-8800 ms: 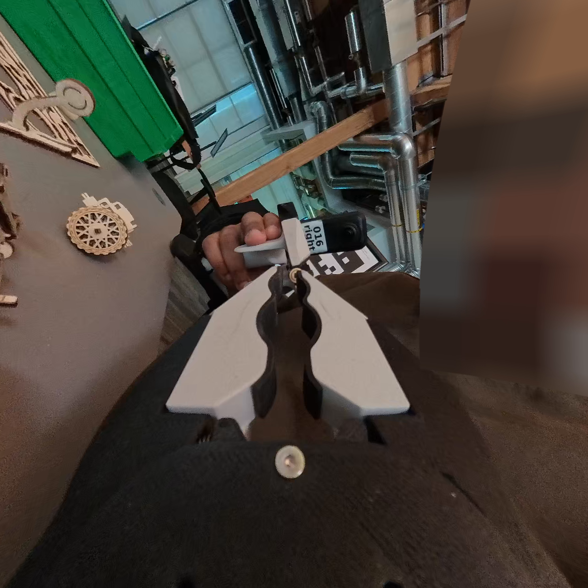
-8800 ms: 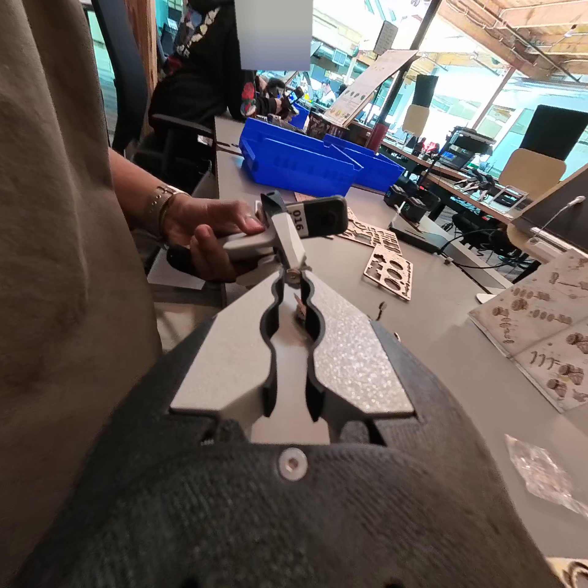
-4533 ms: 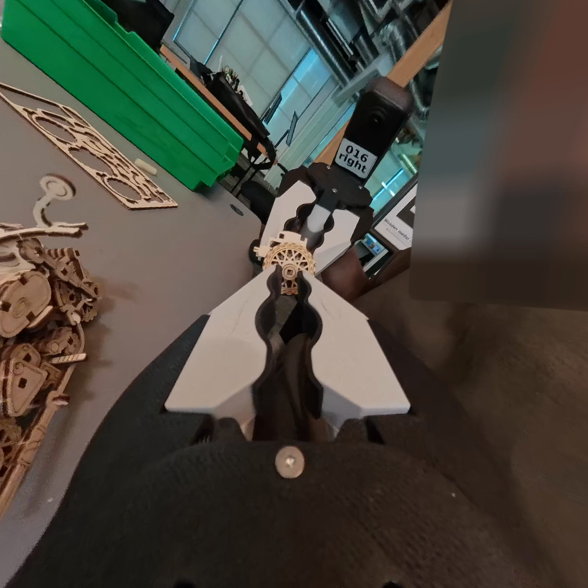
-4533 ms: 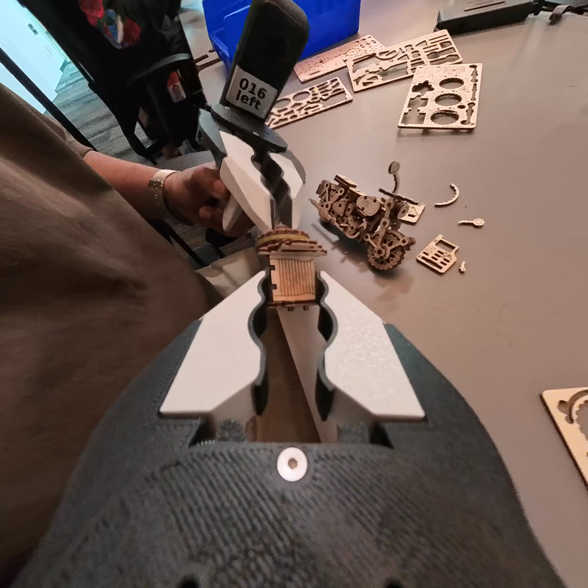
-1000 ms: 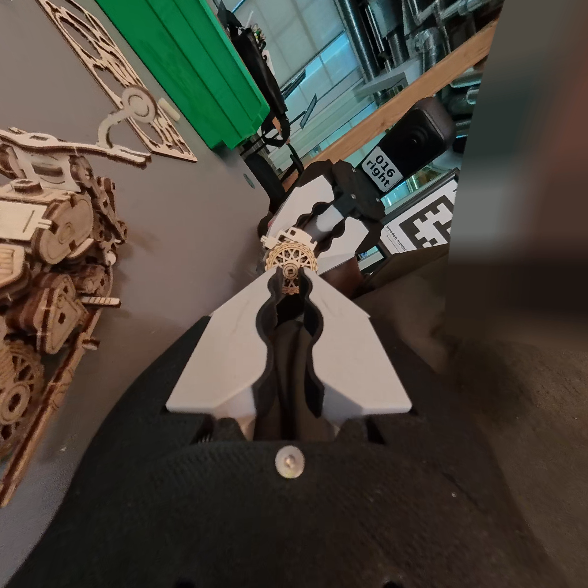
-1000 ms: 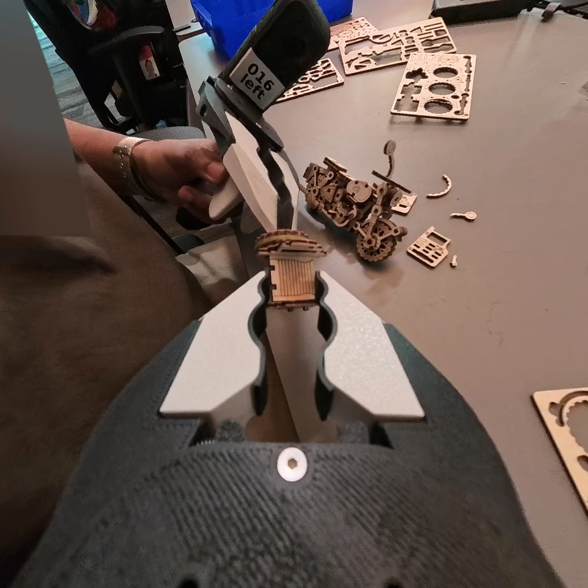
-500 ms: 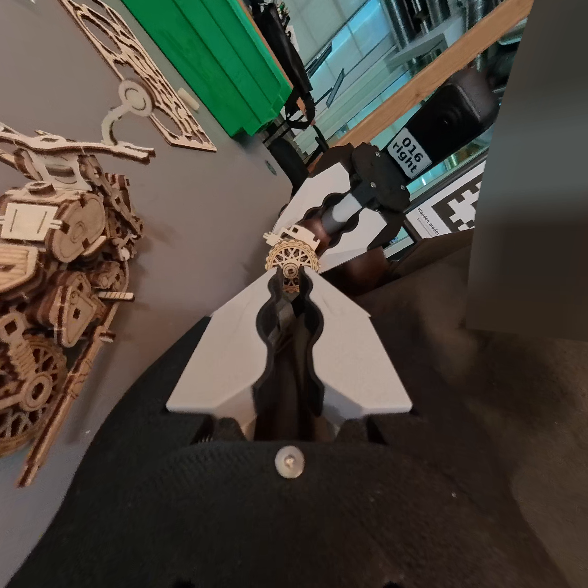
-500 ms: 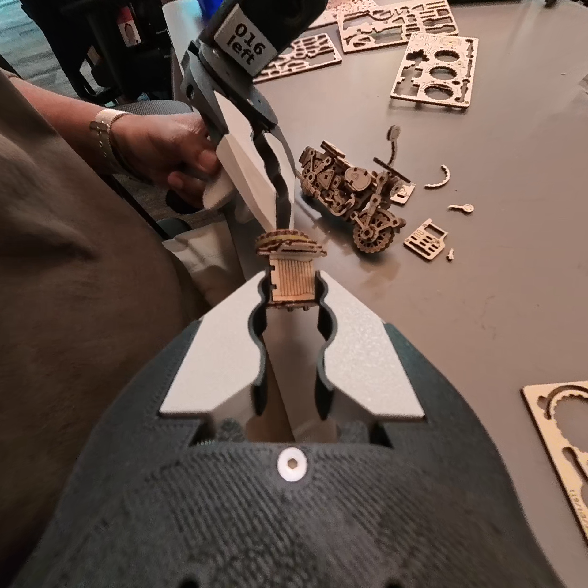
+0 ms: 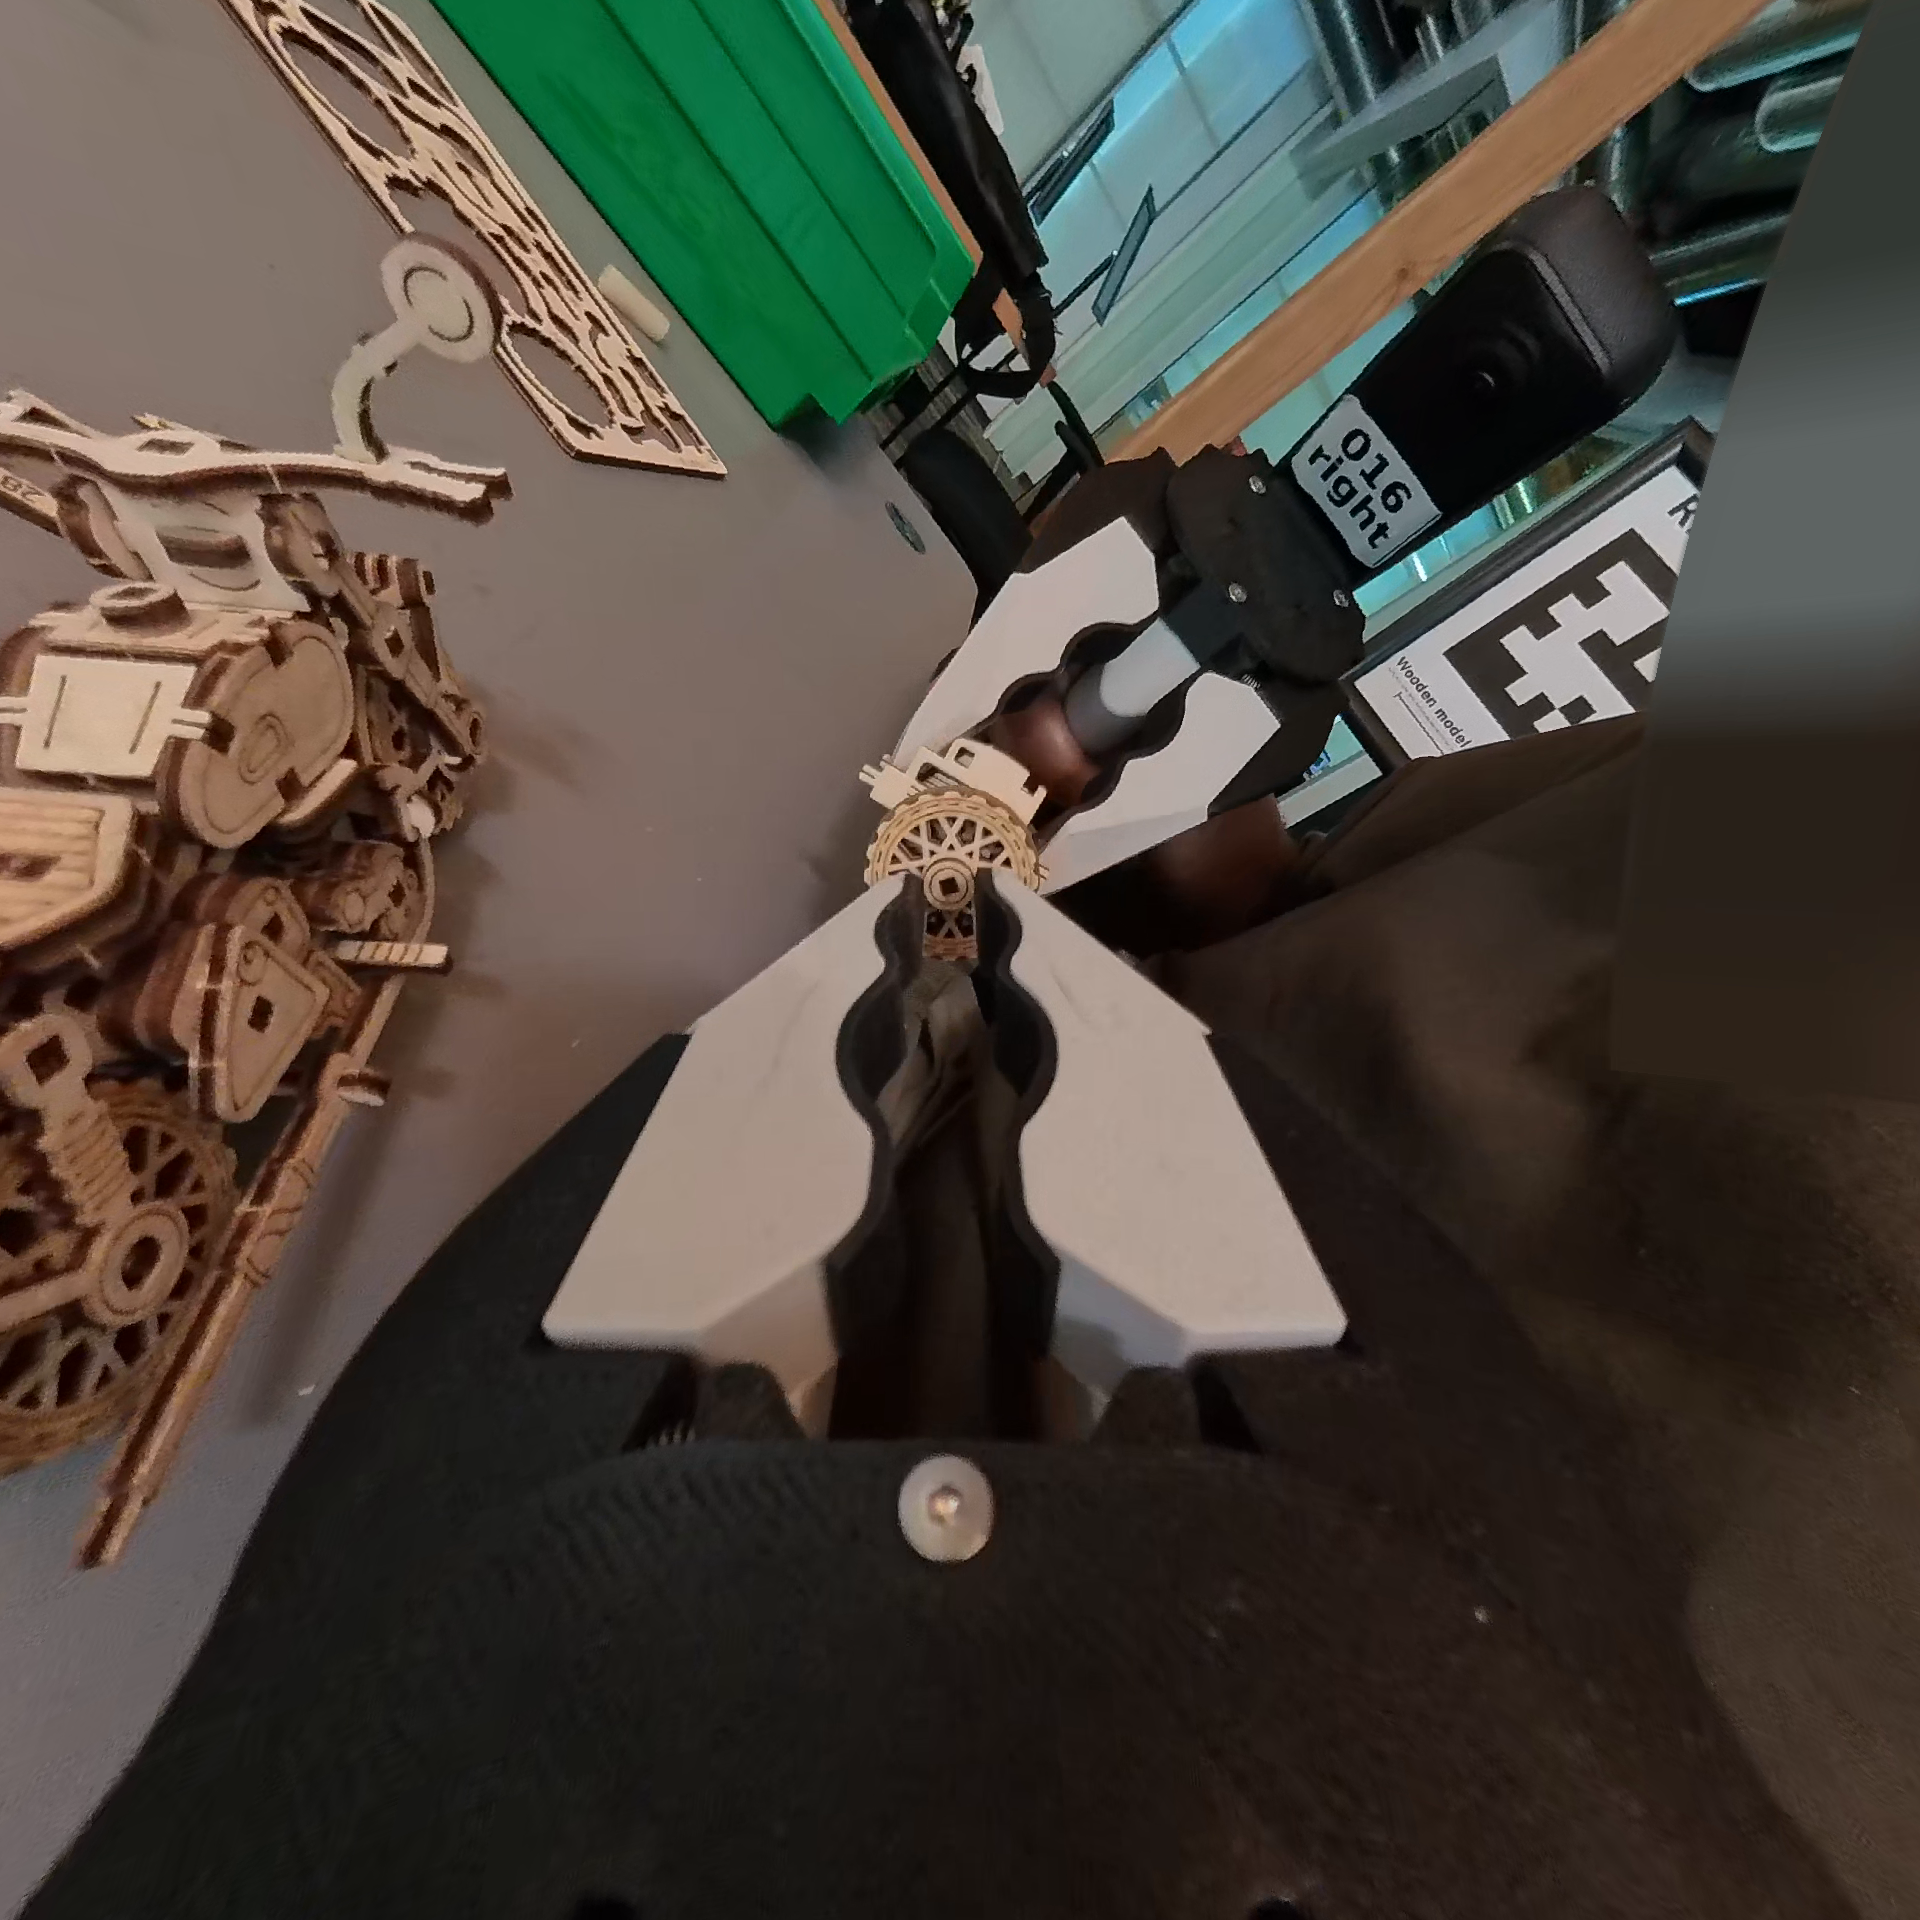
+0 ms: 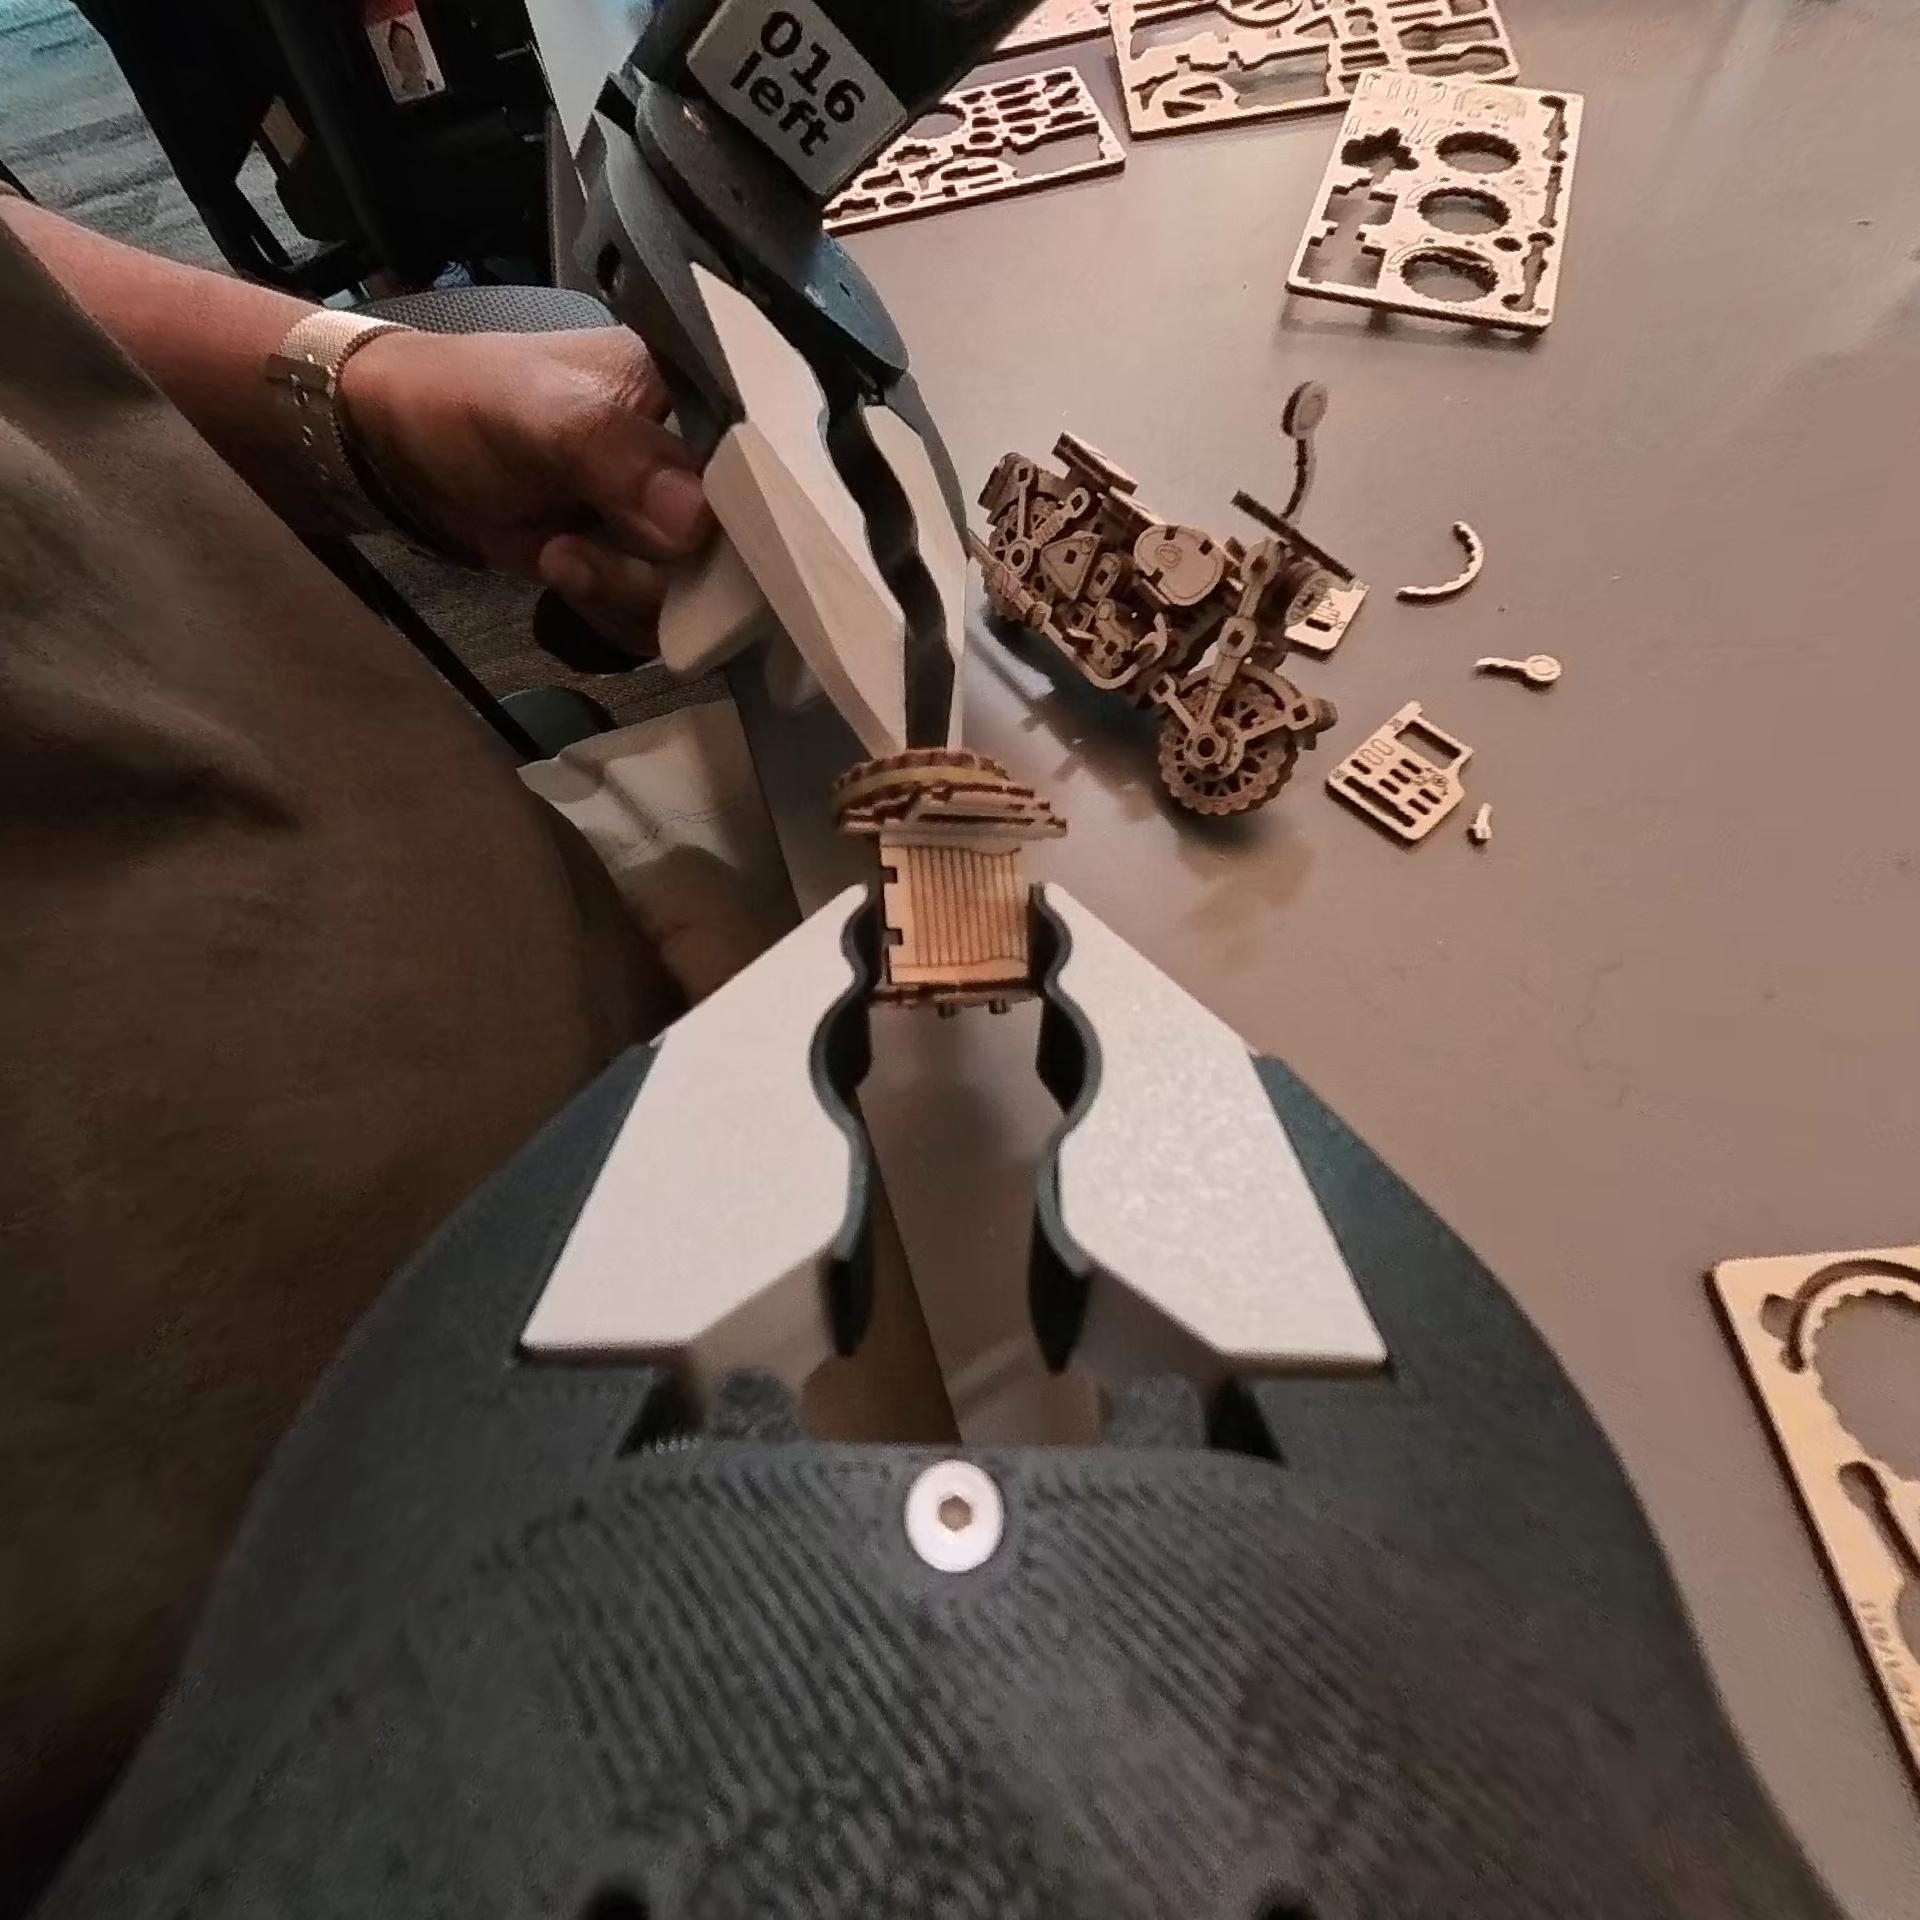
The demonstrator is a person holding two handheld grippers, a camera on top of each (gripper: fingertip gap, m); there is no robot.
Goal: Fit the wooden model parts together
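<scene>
Wooden wheel (image 9: 951,857) w/ its slatted block (image 10: 958,914) is mid-air off the bench (image 10: 1558,935) edge: left tongs (image 9: 951,914) pinch the wheel, right tongs (image 10: 956,935) pinch the block. Motorcycle model (image 10: 1164,634), at 1 o'clock in right view, looks mostly built; this subassembly isn't mounted yet.

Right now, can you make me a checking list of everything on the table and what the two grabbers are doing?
Surface: grey table, bare near the grippers.
Job's things: spoked wooden wheel and ribbed wooden block held together in the air; wooden motorcycle standing on the table.
Clutter: cut-out wooden sheets, small loose wooden bits.
Grippers: left gripper shut on the wheel; right gripper shut on the block.
Cables: nothing seen.
Surroundings: green bin, ceiling pipes, a person's hand.
</scene>
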